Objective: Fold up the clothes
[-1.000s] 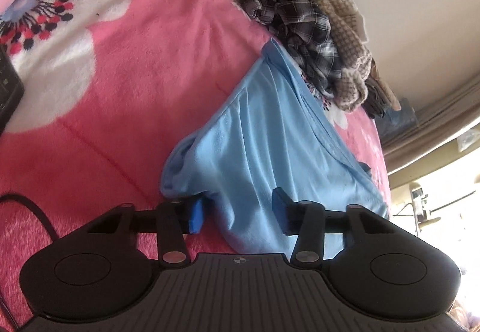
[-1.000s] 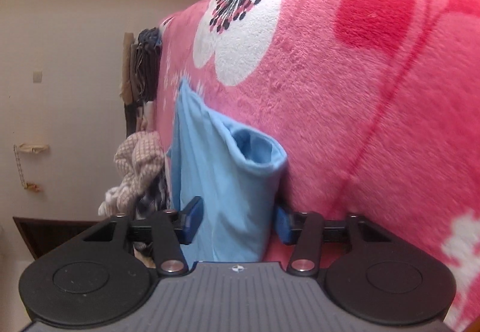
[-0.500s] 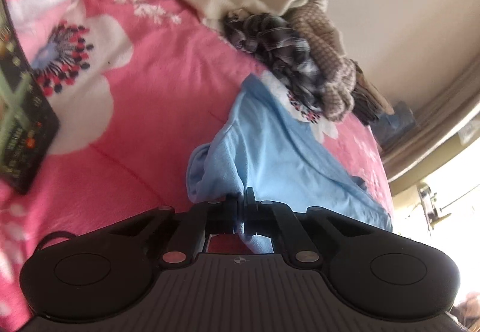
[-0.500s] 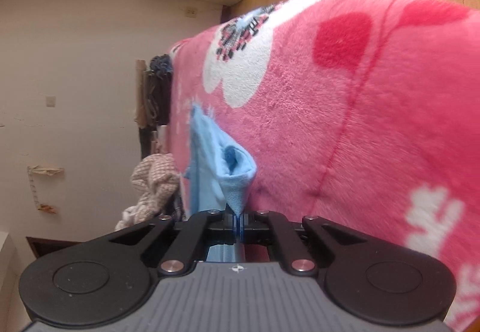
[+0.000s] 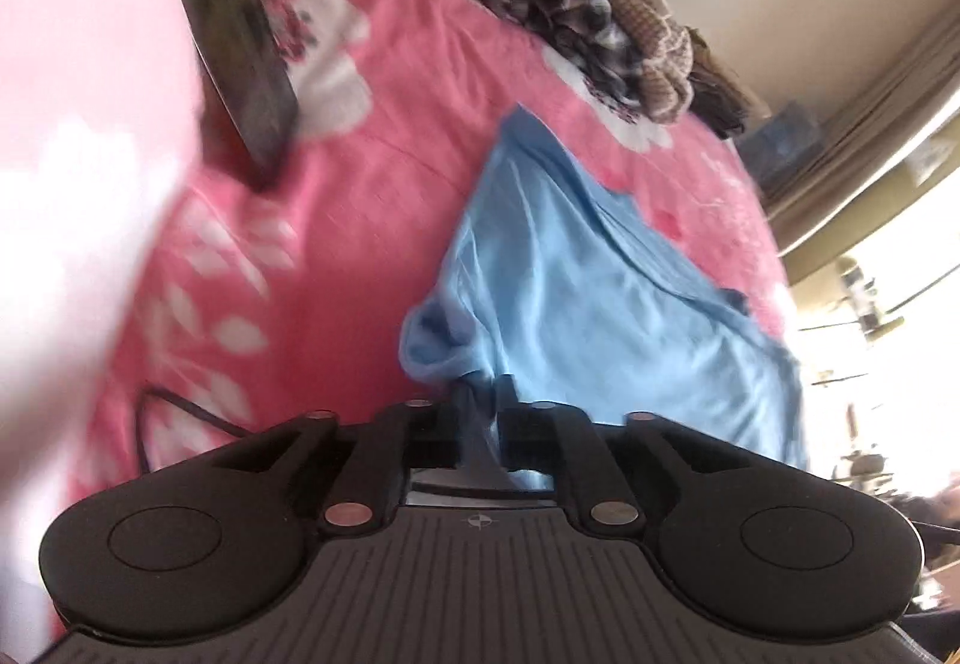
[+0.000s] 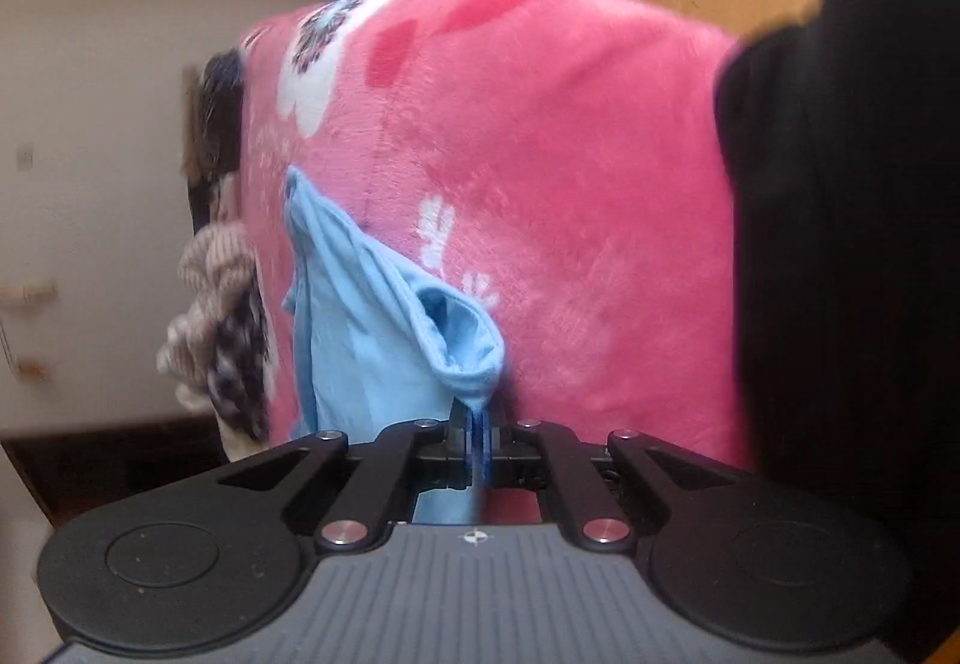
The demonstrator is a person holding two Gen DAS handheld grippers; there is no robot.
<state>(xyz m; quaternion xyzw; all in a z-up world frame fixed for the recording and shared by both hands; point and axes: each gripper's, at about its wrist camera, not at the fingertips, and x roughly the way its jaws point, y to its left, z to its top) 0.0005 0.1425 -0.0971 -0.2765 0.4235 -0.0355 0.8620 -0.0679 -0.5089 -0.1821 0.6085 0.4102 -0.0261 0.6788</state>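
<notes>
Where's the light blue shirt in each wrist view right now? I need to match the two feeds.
Left wrist: the blue shirt runs from centre to lower right, one edge pinched in the left claw.
Right wrist: the blue shirt hangs left of centre, a sleeve opening pinched in the right claw.
Shared landmark: the pile of clothes on the pink flowered blanket beyond the shirt.

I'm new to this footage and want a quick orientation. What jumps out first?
The light blue garment stands out, lying rumpled mid-frame on the pink floral blanket. Both the left gripper and the right gripper have their jaws pinched shut on its edges. A heap of other clothes lies at the blanket's far side.
</notes>
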